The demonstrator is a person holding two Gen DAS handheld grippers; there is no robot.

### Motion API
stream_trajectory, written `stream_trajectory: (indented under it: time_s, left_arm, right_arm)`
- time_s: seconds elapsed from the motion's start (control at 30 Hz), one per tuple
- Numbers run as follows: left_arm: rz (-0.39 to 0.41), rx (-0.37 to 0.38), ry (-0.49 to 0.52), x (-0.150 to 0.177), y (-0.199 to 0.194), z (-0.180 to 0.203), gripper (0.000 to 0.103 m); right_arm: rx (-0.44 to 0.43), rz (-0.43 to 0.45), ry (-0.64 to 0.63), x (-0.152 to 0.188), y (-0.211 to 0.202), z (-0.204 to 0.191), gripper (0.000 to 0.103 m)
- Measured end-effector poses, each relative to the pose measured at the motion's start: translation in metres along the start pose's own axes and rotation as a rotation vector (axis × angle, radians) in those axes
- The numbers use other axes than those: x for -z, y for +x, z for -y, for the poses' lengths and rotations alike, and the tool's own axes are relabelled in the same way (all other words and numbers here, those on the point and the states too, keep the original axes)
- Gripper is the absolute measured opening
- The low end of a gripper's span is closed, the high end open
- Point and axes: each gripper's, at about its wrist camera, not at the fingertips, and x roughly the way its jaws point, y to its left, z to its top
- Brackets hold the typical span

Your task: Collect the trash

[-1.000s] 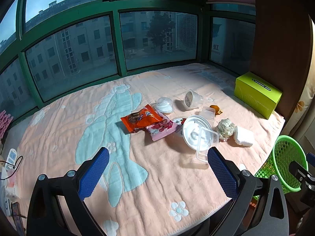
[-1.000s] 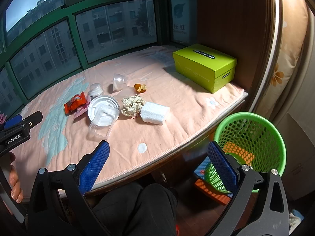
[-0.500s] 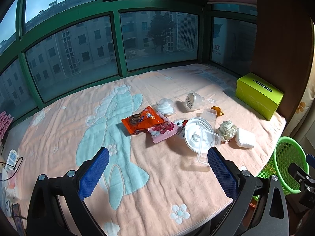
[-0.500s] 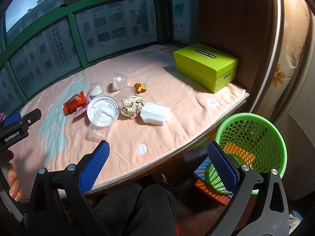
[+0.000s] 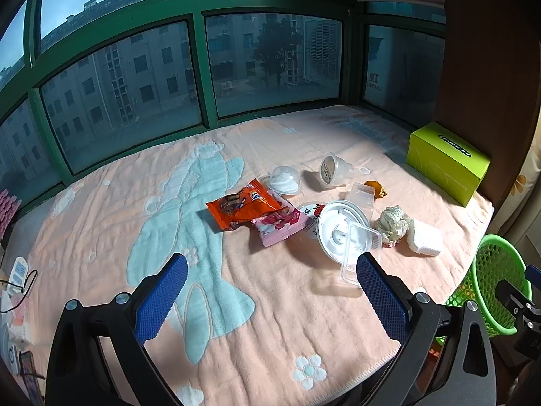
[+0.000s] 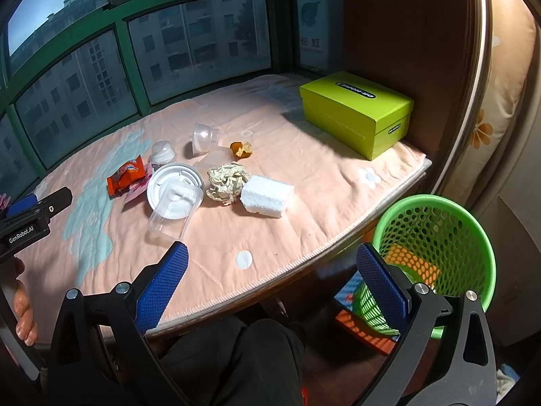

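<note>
Both the left gripper (image 5: 270,291) and right gripper (image 6: 272,282) hover wide open, holding nothing. Beyond, at twelve o'clock, trash clusters on the blanket (image 6: 304,182): clear container (image 6: 170,215), foam block (image 6: 267,196), crumpled paper (image 6: 226,182), orange wrapper (image 5: 241,208). The green basket (image 6: 436,237) stands at three o'clock.

I count two snack wrappers (image 5: 243,207), two clear cups (image 6: 204,137), one basket (image 6: 436,237), one green box (image 6: 355,111).

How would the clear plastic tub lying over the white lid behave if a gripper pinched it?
The tub looks thin-walled and see-through, so probably light and apt to flex or crack under a hard pinch. It rests tilted on the lid, so a push would likely slide it off.
</note>
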Motion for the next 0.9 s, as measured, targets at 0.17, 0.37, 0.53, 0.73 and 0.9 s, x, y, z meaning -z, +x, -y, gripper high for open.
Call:
stream_trajectory:
  time_s: [0.17, 0.37, 0.53, 0.73, 0.9]
  left_arm:
    - [-0.015, -0.007, -0.017, -0.003, 0.009, -0.007, 0.097]
    - [-0.016, -0.025, -0.027, -0.011, 0.016, -0.017, 0.097]
    - [-0.028, -0.031, -0.03, -0.02, 0.026, -0.025, 0.097]
    - [-0.042, -0.029, -0.037, -0.028, 0.038, -0.034, 0.097]
    - [-0.077, -0.025, -0.053, -0.03, 0.054, -0.039, 0.097]
  right_arm:
    - [0.003, -0.002, -0.009, -0.006, 0.008, 0.0, 0.098]
    - [-0.005, -0.012, -0.012, -0.015, 0.02, 0.003, 0.098]
    - [-0.013, -0.029, -0.018, -0.023, 0.036, 0.005, 0.098]
    - [-0.03, -0.069, -0.015, -0.029, 0.065, 0.006, 0.098]
    - [-0.049, -0.108, -0.012, -0.032, 0.095, 0.005, 0.098]
